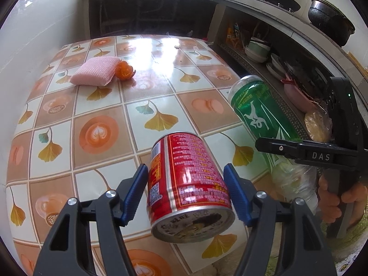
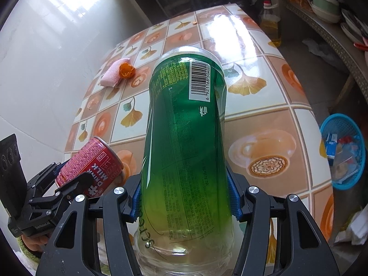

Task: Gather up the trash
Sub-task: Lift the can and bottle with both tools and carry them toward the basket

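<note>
A red milk drink can sits tilted between the blue pads of my left gripper, which is shut on it, opened end toward the camera, above the patterned table. The right wrist view shows the same can and left gripper at the lower left. My right gripper is shut on a green plastic bottle, held in the air with its base pointing away. From the left wrist, that bottle and the right gripper are at the right, with a hand on the handle.
A pink sponge and an orange peel lie on the far side of the table. A blue basket with scraps stands on the floor at the right. Shelves with bowls run along the right; an oil bottle stands beyond the table.
</note>
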`<act>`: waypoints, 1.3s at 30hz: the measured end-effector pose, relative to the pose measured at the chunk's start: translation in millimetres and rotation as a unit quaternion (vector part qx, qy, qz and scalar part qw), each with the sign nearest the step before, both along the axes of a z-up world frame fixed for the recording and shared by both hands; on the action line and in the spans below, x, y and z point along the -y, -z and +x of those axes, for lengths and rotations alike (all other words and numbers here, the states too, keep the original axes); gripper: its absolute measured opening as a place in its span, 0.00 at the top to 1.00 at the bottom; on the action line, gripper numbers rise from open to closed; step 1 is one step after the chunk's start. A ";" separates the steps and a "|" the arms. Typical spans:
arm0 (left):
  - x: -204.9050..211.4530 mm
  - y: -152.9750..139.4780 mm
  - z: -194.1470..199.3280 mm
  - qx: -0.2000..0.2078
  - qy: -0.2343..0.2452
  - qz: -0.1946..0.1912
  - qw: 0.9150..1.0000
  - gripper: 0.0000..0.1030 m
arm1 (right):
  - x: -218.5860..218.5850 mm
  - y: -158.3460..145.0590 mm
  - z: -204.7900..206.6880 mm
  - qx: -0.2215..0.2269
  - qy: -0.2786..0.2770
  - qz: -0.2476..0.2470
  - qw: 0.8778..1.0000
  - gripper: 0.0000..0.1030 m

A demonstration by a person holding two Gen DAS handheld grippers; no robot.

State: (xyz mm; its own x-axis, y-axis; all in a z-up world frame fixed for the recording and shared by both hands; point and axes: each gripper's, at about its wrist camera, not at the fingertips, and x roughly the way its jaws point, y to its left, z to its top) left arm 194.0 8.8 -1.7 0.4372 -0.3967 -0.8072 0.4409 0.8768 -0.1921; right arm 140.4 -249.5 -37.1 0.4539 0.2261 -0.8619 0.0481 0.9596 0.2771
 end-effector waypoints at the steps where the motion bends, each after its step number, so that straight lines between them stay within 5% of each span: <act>1: -0.5 -0.8 0.5 0.001 0.000 -0.001 1.000 0.36 | 0.3 -0.7 -0.9 0.001 0.000 0.001 1.000 0.47; 22: 2.6 -34.3 -12.2 0.041 -0.010 -0.029 0.999 0.37 | 22.4 -29.5 -32.7 0.047 0.017 0.016 0.999 0.47; 39: 108.8 -66.2 -14.1 0.063 0.083 -0.086 0.991 0.38 | 133.0 -50.2 -125.9 0.110 0.153 0.036 0.981 0.47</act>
State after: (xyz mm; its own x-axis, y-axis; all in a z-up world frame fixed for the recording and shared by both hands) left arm 179.9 -100.0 64.4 0.4479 -0.5980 -0.6647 0.6063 0.7495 -0.2657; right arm 14.5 -382.5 13.1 0.6834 0.1070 -0.7221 0.2624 0.8871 0.3798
